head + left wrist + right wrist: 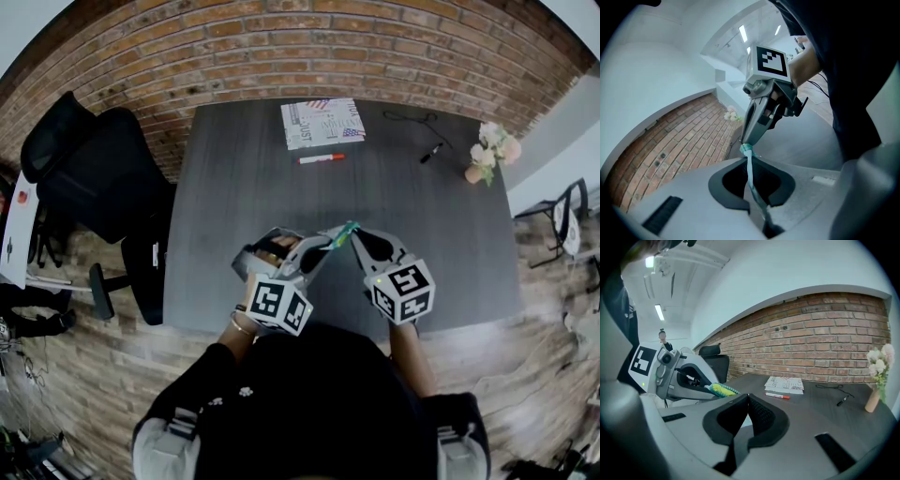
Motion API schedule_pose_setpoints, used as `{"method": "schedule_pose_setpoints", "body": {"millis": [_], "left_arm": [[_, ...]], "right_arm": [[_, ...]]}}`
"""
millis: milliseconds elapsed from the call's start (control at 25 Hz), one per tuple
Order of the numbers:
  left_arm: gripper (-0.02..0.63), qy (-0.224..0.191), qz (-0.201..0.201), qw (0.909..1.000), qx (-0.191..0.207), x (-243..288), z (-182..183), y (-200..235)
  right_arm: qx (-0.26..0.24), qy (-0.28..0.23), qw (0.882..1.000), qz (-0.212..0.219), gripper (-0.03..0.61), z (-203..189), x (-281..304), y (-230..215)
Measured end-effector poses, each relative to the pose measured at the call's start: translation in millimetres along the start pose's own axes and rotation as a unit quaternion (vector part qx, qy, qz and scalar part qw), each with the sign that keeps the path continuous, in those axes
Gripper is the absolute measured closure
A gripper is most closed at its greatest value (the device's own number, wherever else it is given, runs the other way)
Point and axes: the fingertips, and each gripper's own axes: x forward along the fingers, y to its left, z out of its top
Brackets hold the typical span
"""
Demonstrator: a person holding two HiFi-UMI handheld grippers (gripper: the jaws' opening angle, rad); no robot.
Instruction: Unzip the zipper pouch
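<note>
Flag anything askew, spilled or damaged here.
Nothing stands out. The zipper pouch is held between the left claw and right claw; booklet, red marker and flower vase sit tidy on the table.

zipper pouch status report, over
Left gripper shut on zipper pouch, right gripper shut on its other end. Pouch stretched between them above the table, zip state unclear. Booklet and marker far back, nothing in the way.

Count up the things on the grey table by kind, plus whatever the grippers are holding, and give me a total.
Zipper pouch, held: 1
Pens: 2 (red marker, black pen)
Printed paper stack: 1
Black cord: 1
Vase of flowers: 1
Total: 6
</note>
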Motion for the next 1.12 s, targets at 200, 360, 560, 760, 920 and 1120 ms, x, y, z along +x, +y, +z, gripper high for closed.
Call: {"method": "schedule_pose_setpoints", "body": {"millis": [200, 360, 560, 760, 920, 1120], "left_arm": [[0.607, -0.010, -0.006, 0.9999, -0.011, -2.9, 3.9, 0.5], [0.607, -0.012, -0.012, 0.9998, -0.010, -1.4, 5.8, -1.9], [0.607, -0.022, -0.018, 0.9994, -0.018, -3.8, 8.1, -1.9], [0.607, -0.023, -0.022, 0.9993, -0.022, -5.4, 9.0, -2.9], [0.607, -0.025, -0.025, 0.9989, -0.029, -7.6, 8.4, -4.1], [0.609, -0.031, -0.027, 0.9983, -0.041, -10.0, 10.7, -4.0]], "right_arm": [[0.004, 0.008, 1.000, -0.014, 0.577, -6.2, -1.0, -7.8], [0.006, 0.012, 1.000, -0.020, 0.577, -9.8, -1.8, -12.8], [0.011, 0.015, 0.999, -0.030, 0.577, -12.9, -3.8, -19.5], [0.008, 0.020, 0.999, -0.038, 0.577, -15.7, -3.3, -23.2], [0.011, 0.021, 0.999, -0.039, 0.575, -17.6, -3.1, -24.3], [0.012, 0.026, 0.998, -0.049, 0.577, -22.0, -5.3, -30.1]]}}
